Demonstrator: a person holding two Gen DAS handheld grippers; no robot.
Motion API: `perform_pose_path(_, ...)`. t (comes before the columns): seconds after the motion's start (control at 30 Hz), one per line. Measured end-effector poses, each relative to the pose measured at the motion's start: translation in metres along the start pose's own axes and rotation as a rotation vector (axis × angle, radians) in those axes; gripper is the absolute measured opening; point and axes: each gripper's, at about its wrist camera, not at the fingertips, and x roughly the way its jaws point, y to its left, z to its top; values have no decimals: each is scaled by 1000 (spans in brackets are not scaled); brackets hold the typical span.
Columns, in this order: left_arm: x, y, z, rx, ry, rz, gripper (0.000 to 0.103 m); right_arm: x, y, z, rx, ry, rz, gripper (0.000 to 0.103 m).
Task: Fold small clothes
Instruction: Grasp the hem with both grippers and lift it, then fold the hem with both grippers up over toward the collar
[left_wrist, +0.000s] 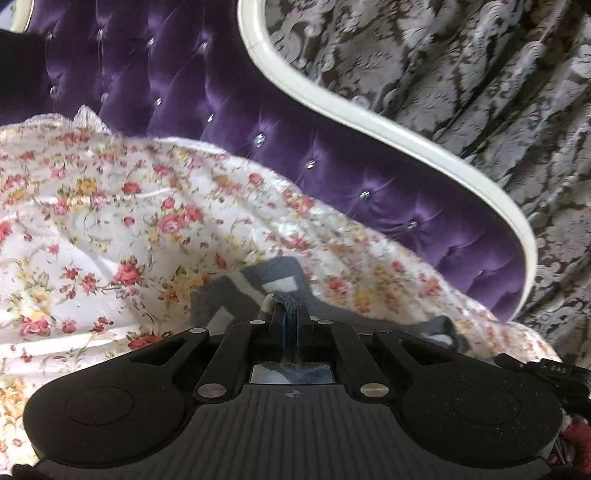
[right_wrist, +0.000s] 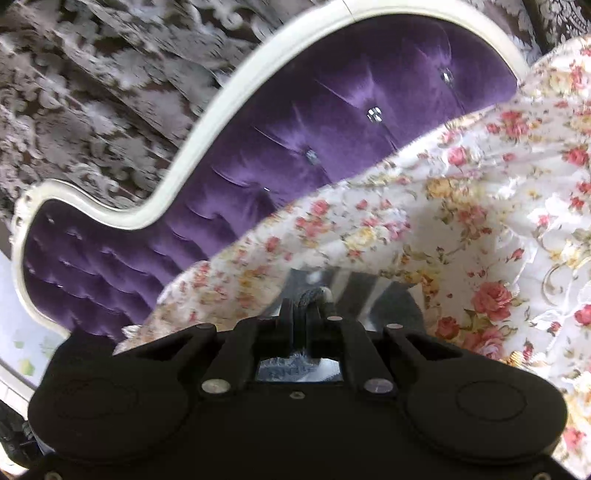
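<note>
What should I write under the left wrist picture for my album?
Left gripper pinching a grey-and-white garment over a rose-print bedspread, purple tufted headboard behind.

A small garment (left_wrist: 236, 295) lies on a bedsheet (left_wrist: 110, 221), pinched at its near edge between the closed fingers of the left gripper (left_wrist: 286, 306) and the right gripper (right_wrist: 303, 306). A headboard (left_wrist: 229, 122) rises at the sheet's far edge, and a curtain (left_wrist: 461, 92) hangs behind it.
</note>
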Motion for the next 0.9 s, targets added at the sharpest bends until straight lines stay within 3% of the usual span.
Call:
perform_pose_path(0.17,16,9,5,-8,10,30,11,9,-4,-1,-2,-11,-39,19)
perform_pose_path(0.2,16,9,7,-6,-1,50,16,11,-4,0,-8,-16,-43,21)
perform_pose_path(0.23,17,10,11,-5,-9,62,34,10,-4,1,-16,-21,-47,24)
perform_pose_path(0.27,14,11,15,-6,-25,66,41,8,-2,2,-30,-38,-61,37)
perform_pose_path(0.3,11,11,17,-7,-38,63,42,6,1,3,-47,-60,-75,56)
perform_pose_path(0.37,3,10,23,-4,-56,56,53,-2,4,6,-83,-101,-89,69)
perform_pose_path(0.47,-17,-1,25,43,-90,71,76,-17,16,9,-149,-132,-101,70)
perform_pose_path(0.57,-29,-21,15,140,-96,98,81,-31,40,-1,-265,-144,-105,82)
perform_pose_path(0.67,-27,-46,-3,260,-35,100,87,-33,67,-22,-394,-105,-93,88)
perform_pose_path(0.8,-18,-74,-32,387,33,97,87,-19,96,-61,-546,-18,-85,89)
perform_pose_path(0.9,-6,-86,-50,471,60,135,87,-5,104,-81,-629,36,-107,89)
